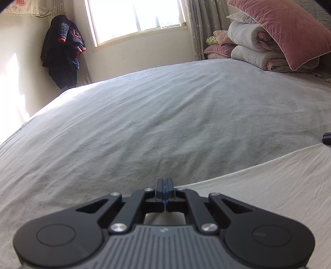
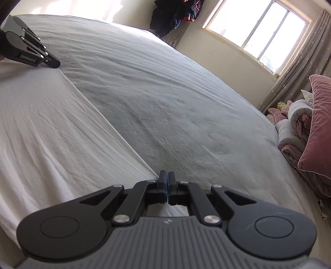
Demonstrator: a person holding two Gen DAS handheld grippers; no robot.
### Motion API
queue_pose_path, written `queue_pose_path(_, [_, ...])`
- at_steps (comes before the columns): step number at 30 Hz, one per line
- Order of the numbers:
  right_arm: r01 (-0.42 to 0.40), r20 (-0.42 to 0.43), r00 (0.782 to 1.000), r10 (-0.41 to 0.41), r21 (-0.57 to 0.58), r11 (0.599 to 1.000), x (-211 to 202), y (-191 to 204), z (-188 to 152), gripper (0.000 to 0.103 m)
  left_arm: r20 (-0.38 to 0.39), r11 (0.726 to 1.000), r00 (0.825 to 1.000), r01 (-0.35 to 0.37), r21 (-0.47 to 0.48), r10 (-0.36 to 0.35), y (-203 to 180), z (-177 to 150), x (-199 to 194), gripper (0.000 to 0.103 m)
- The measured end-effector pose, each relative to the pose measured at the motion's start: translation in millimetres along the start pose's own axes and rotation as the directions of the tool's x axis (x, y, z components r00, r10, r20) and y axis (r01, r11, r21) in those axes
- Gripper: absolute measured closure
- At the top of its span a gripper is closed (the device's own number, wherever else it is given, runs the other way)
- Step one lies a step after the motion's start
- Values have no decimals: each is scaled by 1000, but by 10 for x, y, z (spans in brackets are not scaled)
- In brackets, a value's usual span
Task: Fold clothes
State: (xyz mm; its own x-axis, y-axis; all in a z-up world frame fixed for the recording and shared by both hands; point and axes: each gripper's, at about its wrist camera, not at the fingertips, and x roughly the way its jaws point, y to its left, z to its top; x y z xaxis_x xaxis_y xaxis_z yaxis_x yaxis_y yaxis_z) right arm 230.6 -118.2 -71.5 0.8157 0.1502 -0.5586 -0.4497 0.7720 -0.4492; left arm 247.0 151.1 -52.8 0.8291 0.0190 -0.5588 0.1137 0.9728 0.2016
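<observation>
Nearest in the left wrist view, the left tongs (image 1: 164,182) are closed tight, tips down at the straight edge of a white garment (image 1: 269,198) spread flat on the bed (image 1: 144,115). The cloth lies to the right of the tips and runs under the tool; whether any cloth is pinched between the pads cannot be told.

In the right wrist view, the right tongs (image 2: 166,175) are likewise closed, jaws together, tips at the same straight edge of the white garment (image 2: 51,128), which spreads out to their left. A pinch on the cloth cannot be confirmed here either. Along that edge, at the upper left, the left tongs (image 2: 54,64) rest their tip at the garment's far corner.

Beyond the garment stretches the bare grey bed sheet (image 2: 165,93). Farther off, at the head of the bed, folded quilts (image 1: 258,47) and a pink pillow (image 1: 289,29) are stacked. Against the far wall, dark clothes (image 1: 62,51) hang beside a bright window (image 1: 136,16).
</observation>
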Motion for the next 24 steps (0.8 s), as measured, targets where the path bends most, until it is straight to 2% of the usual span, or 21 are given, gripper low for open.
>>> queue_pose_path(2, [9, 0, 1000, -9, -8, 1000, -9, 15, 4, 100, 0, 1000, 1000, -4, -1, 4, 4, 5, -12, 101])
queue_pose_path(4, [10, -3, 1000, -10, -1, 1000, -31, 2, 16, 93, 0, 1000, 1000, -5, -15, 5, 22, 23, -25, 96])
queue_pose_path(5, [3, -6, 1000, -3, 14, 1000, -50, -17, 25, 92, -1, 999, 1000, -7, -32, 7, 42, 31, -40, 85])
queue_pose_path(6, [-5, -9, 1000, 5, 30, 1000, -68, -36, 34, 92, -1, 998, 1000, 4, -58, -4, 75, 45, -63, 68])
queue_pose_path(8, [-18, -18, 1000, 19, 76, 997, -93, -117, 56, 83, -2, 993, 1000, 31, -113, -31, 147, 74, -114, 57])
queue_pose_path(9, [-21, -25, 999, 24, 103, 994, -100, -162, 68, 70, -4, 990, 999, 40, -136, -41, 180, 92, -153, 57])
queue_pose_path(10, [-43, -32, 998, 48, 141, 989, -105, -226, 82, 61, -5, 987, 999, 43, -155, -44, 209, 107, -205, 57])
queue_pose_path(14, [-126, -43, 989, 143, 279, 952, -150, -473, 133, 61, -9, 968, 998, 55, -245, -59, 368, 130, -462, 49])
queue_pose_path(15, [-127, -43, 988, 146, 295, 947, -184, -519, 135, 61, -8, 962, 998, 60, -266, -65, 398, 115, -547, 48])
queue_pose_path(19, [-82, -84, 989, 119, 349, 933, -384, -670, 66, 57, 6, 951, 995, 95, -295, -97, 419, 31, -884, 47])
queue_pose_path(24, [9, -137, 989, 54, 418, 908, -647, -901, -180, 57, 13, 967, 986, 163, -198, -163, 106, -64, -1137, 47])
